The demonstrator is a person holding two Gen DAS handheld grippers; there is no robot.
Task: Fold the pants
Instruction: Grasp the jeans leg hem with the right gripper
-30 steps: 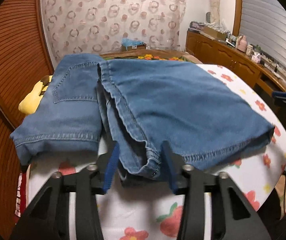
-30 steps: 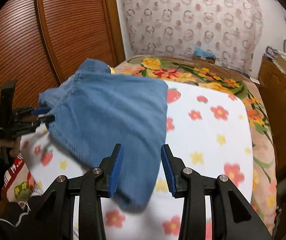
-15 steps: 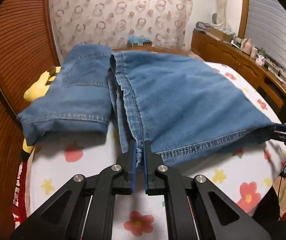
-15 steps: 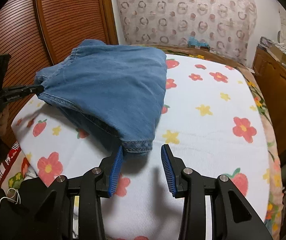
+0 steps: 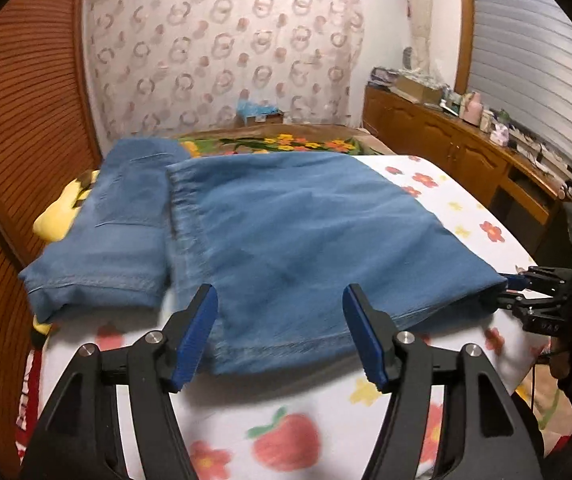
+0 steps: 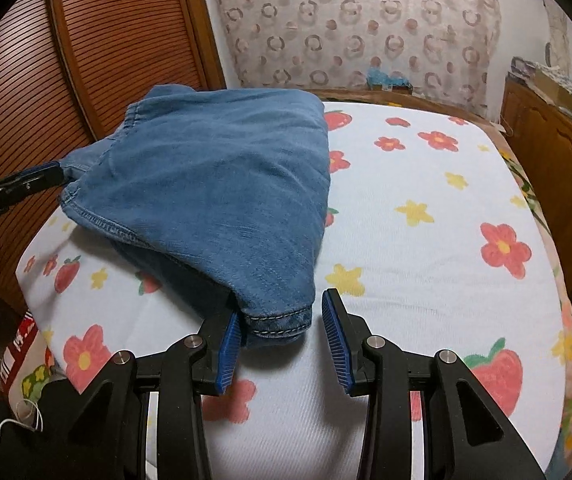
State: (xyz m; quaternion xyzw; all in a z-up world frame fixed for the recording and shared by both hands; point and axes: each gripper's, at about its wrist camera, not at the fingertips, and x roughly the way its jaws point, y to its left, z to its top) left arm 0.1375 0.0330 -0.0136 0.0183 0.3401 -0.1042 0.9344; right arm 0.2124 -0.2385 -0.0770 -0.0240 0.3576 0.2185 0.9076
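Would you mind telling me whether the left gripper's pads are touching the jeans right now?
Apart. In the left wrist view, the left gripper has its jaws opening, and the hem of the jeans lies between them with clear gaps to both blue pads.

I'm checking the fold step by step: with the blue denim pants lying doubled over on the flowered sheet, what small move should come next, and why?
Probably draw the left gripper back from the blue denim pants. Its jaws are opening with the hem between them, unpressed. The fold already lies flat on the flowered sheet. The right gripper stands open at the other corner.
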